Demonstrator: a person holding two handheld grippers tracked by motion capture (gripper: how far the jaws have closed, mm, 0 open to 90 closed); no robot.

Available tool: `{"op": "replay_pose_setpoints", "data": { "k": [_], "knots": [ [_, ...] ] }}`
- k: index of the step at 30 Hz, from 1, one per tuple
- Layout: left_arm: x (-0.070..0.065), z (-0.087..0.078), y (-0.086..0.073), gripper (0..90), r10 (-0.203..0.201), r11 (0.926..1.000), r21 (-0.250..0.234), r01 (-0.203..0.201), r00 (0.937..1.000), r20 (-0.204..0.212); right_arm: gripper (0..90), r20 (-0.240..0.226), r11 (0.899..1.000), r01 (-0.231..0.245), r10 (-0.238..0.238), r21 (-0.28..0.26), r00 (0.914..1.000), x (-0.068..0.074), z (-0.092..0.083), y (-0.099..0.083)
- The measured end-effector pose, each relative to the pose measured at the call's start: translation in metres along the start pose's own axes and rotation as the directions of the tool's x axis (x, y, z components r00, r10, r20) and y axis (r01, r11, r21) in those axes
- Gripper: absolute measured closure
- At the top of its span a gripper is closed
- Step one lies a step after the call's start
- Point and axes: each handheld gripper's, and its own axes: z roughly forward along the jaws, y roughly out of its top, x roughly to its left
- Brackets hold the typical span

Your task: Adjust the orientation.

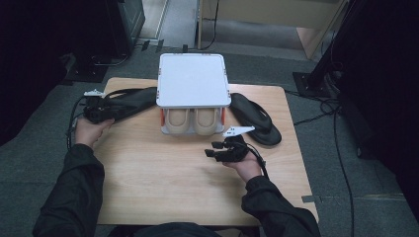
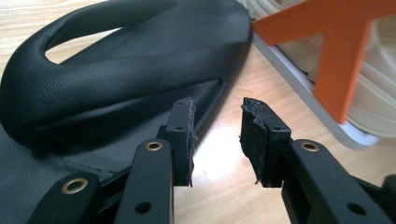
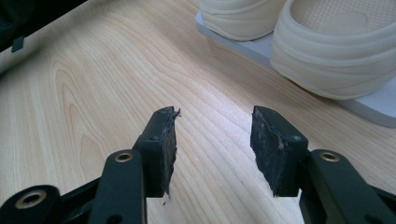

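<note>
Slippers are the work here: a black slipper (image 1: 126, 101) lies on the table (image 1: 163, 182) at the left of a small white rack (image 1: 192, 79), and a second black slipper (image 1: 257, 118) lies at the rack's right. Under the rack's top, a pair of cream shoes (image 1: 193, 121) sits on the lower shelf between orange brackets (image 2: 336, 60).

The left gripper (image 2: 217, 137) sits low at the near edge of the left slipper. Its jaws stand partly apart with bare table between them; one pad overlaps the slipper's sole edge in the left gripper view, but nothing is pinched yet. The right gripper (image 3: 212, 149) hovers over bare wood in front of the cream shoes, jaws spread and empty.

Several things could go wrong, as I judge it. The left jaws look offset from the slipper's edge, so closing now may catch only air or a thin lip of the sole, and the slipper could slide or flop out when lifted. The soft strap may fold if grabbed instead of the sole. The orange bracket and rack edge stand just beside the slipper, so a careless swing could knock the rack or shift the cream shoes.
</note>
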Motion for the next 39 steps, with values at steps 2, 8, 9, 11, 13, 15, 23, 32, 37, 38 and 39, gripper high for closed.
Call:
{"op": "replay_pose_setpoints", "data": {
  "k": [2, 8, 9, 11, 13, 15, 23, 32, 37, 38, 39],
  "knots": [
    [0.001, 0.005, 0.001, 66.1, 0.003, 1.0, 0.0, -0.003, 1.0, -0.008, 51.4, 0.005, 1.0, -0.001, 0.001, -0.008, 1.0, 0.0, -0.002, -0.002],
    [0.005, 0.019, -0.001, 67.2, 0.011, 0.9999, 0.002, -0.011, 0.9998, -0.019, 51.2, 0.017, 1.0, -0.015, 0.015, -0.002, 0.9997, -0.001, -0.005, -0.005],
    [0.006, 0.021, -0.002, 67.4, 0.021, 0.9997, 0.015, -0.02, 0.9993, -0.031, 51.0, 0.019, 1.0, -0.014, 0.014, -0.006, 0.9997, -0.001, -0.005, -0.006],
    [0.007, 0.026, -0.005, 67.9, 0.024, 0.999, 0.038, -0.023, 0.9993, -0.029, 50.9, 0.022, 1.0, -0.017, 0.017, 0.0, 0.9996, 0.0, -0.005, -0.006],
    [0.008, 0.025, -0.005, 67.8, 0.011, 0.9995, 0.031, -0.01, 0.9997, -0.021, 50.8, 0.023, 1.0, -0.017, 0.017, -0.002, 0.9996, 0.0, -0.005, -0.006],
    [0.009, 0.025, -0.006, 67.8, 0.008, 0.9996, 0.028, -0.007, 0.9998, -0.019, 50.7, 0.023, 1.0, -0.019, 0.019, -0.001, 0.9995, 0.0, -0.005, -0.007],
    [0.012, 0.021, -0.008, 70.8, -0.018, 0.9991, 0.038, 0.019, 0.9998, -0.01, 49.9, 0.022, 1.0, -0.01, 0.01, 0.01, 0.9997, 0.001, -0.003, -0.007],
    [0.02, 0.01, -0.012, 73.4, -0.054, 0.9966, 0.062, 0.054, 0.9985, -0.01, 49.2, 0.032, 1.0, -0.021, 0.021, -0.001, 0.9993, 0.002, -0.004, -0.007],
    [0.023, 0.007, -0.014, 73.4, -0.061, 0.9959, 0.066, 0.062, 0.998, -0.016, 49.7, 0.039, 1.0, -0.024, 0.024, -0.003, 0.9989, 0.001, -0.005, -0.007],
    [0.023, 0.007, -0.014, 73.3, -0.06, 0.9959, 0.066, 0.061, 0.9981, -0.017, 49.7, 0.04, 1.0, -0.022, 0.022, -0.006, 0.999, 0.001, -0.005, -0.007],
    [0.023, 0.006, -0.014, 73.4, -0.057, 0.9961, 0.067, 0.058, 0.9982, -0.02, 49.7, 0.039, 1.0, -0.02, 0.02, -0.008, 0.999, 0.001, -0.005, -0.007]
  ]
}}
